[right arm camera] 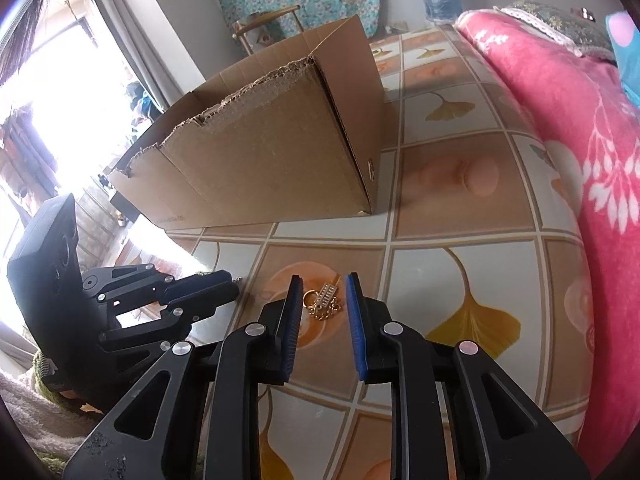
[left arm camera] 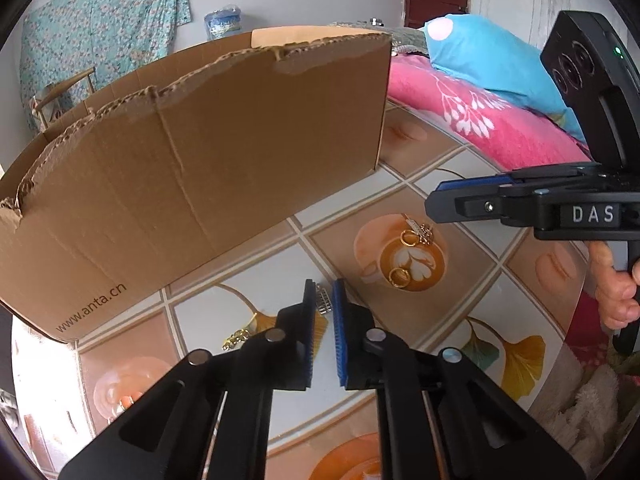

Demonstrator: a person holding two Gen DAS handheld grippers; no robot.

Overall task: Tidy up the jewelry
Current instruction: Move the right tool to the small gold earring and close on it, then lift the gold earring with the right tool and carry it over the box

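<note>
In the left wrist view my left gripper [left arm camera: 324, 285] is shut on a small silver jewelry piece [left arm camera: 323, 303], just above the patterned table [left arm camera: 460, 280]. A gold piece [left arm camera: 236, 338] lies by its left finger. Two gold rings [left arm camera: 400, 276] and a small heap of ring and chain [left arm camera: 418, 235] lie further right, under my right gripper [left arm camera: 434, 200]. In the right wrist view my right gripper [right arm camera: 324, 278] stands open, with the heap of gold ring, silver charm and chain [right arm camera: 325, 303] on the table between its tips, untouched. My left gripper [right arm camera: 234, 285] shows at the left.
A torn-edged cardboard box [left arm camera: 200, 160] [right arm camera: 280, 152] stands open-topped on the table just beyond the jewelry. A pink blanket [right arm camera: 580, 140] with a blue pillow [left arm camera: 480, 56] borders the table's right side. A person's hand [left arm camera: 616, 292] holds the right gripper's handle.
</note>
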